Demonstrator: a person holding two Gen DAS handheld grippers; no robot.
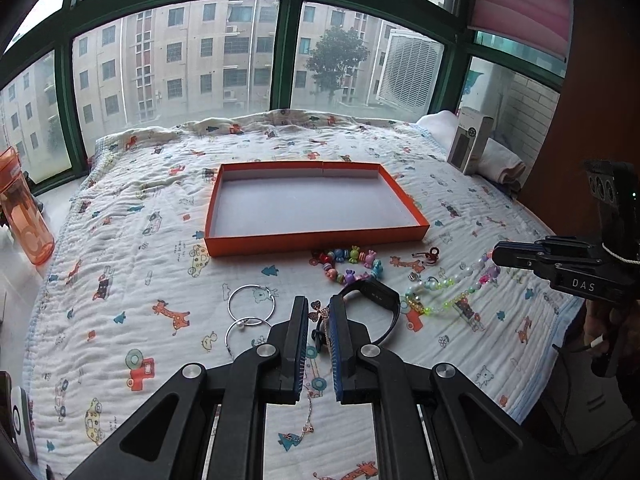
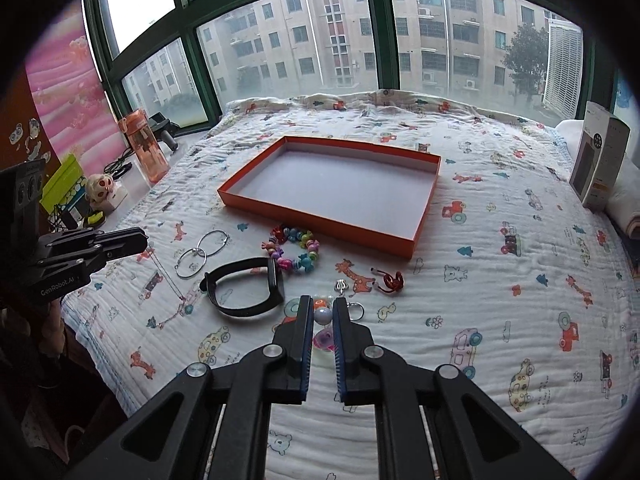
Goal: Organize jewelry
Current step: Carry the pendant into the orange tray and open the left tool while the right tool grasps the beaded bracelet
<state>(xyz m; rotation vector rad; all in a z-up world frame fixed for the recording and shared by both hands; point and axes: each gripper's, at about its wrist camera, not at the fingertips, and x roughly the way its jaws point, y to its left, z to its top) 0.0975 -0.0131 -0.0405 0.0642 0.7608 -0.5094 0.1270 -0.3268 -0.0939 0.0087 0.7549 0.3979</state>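
Observation:
An empty orange tray (image 1: 316,246) (image 2: 320,216) lies on the quilt. In front of it lie a colourful bead bracelet (image 1: 352,265) (image 2: 294,254), a black wristband (image 1: 374,304) (image 2: 244,286), two silver hoops (image 1: 251,304) (image 2: 204,252), a red ring (image 1: 431,255) (image 2: 390,280) and a pastel bead chain (image 1: 448,292). My left gripper (image 1: 319,312) is narrowly open around a thin butterfly necklace (image 1: 320,314) lying on the quilt. My right gripper (image 2: 323,312) is narrowly open around the bead chain (image 2: 323,316), low over the quilt.
An orange water bottle (image 1: 24,208) (image 2: 146,148) stands on the sill at the left. A grey carton (image 1: 470,144) (image 2: 600,160) and rolled towels (image 1: 500,164) sit at the bed's right edge. Small toys (image 2: 100,192) line the left sill. Windows run behind.

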